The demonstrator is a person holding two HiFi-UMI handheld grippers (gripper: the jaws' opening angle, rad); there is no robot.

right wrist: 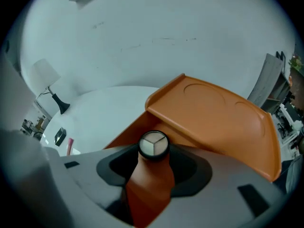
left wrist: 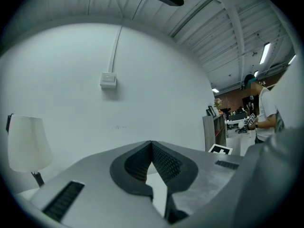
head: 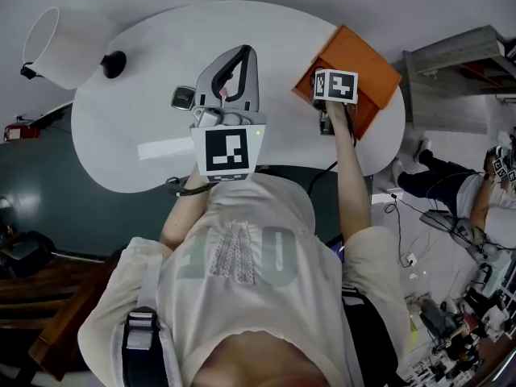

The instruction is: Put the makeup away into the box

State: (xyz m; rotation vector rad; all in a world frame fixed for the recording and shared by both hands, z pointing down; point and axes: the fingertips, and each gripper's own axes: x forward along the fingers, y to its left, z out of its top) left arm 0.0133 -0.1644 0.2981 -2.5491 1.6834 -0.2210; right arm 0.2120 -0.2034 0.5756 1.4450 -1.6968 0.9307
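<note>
An orange box (head: 367,63) stands at the right end of the white oval table (head: 137,111). In the right gripper view its lid (right wrist: 213,113) is raised and the open inside lies just under the jaws. My right gripper (right wrist: 153,151) is shut on a small round compact (right wrist: 153,145) with a three-part pale palette, held tilted down over the box. My left gripper (head: 230,75) hovers level above the table's middle, its fingertips (left wrist: 153,148) meeting with nothing between them. A black square compact (head: 184,97) and a pink stick (right wrist: 70,145) lie on the table beside it.
A white lampshade (head: 60,47) on a black base (head: 114,63) stands at the table's far left. A grey shelf unit (head: 451,71) is beyond the box, and a seated person (head: 484,200) is at the right. Cables run over the floor by the table's near edge.
</note>
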